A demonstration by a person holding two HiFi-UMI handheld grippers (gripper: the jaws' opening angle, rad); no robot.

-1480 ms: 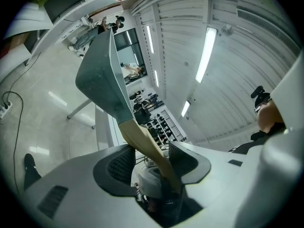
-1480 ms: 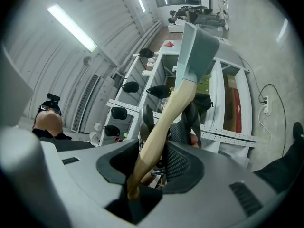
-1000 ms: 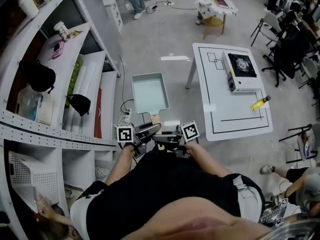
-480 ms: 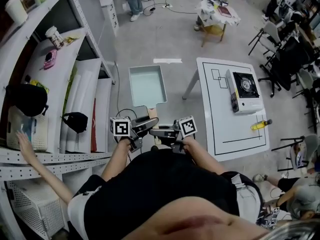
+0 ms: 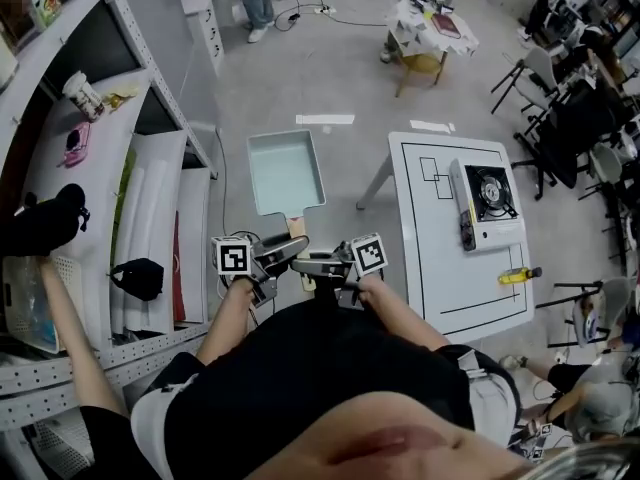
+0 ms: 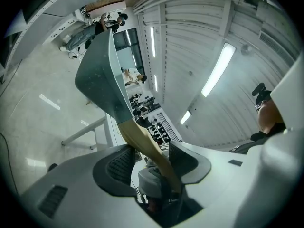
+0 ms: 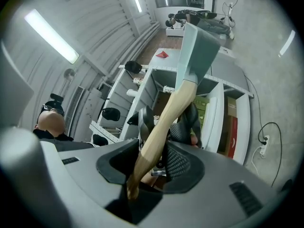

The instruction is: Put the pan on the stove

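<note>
1. Pan [image 5: 286, 173] held aloft over floor [image 5: 335, 78], left of table [image 5: 430, 268] and stove [image 5: 487, 200], well apart from both.
2. Left gripper [image 5: 287, 255] and right gripper [image 5: 318, 265] both clamp its wooden handle [image 5: 297, 230], jaws fairly wide; its body juts ahead of them.

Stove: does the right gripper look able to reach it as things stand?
Probably not from here. The right gripper holds the pan by its handle, with the left gripper, and the stove stands well off on the table. No obstacle shows between.

Pan [image 5: 285, 171] carried onward, table [image 5: 420, 258] and stove [image 5: 490, 196] lower in view, a person's arm [image 5: 65, 318] now raised at the shelves [image 5: 120, 358]
</note>
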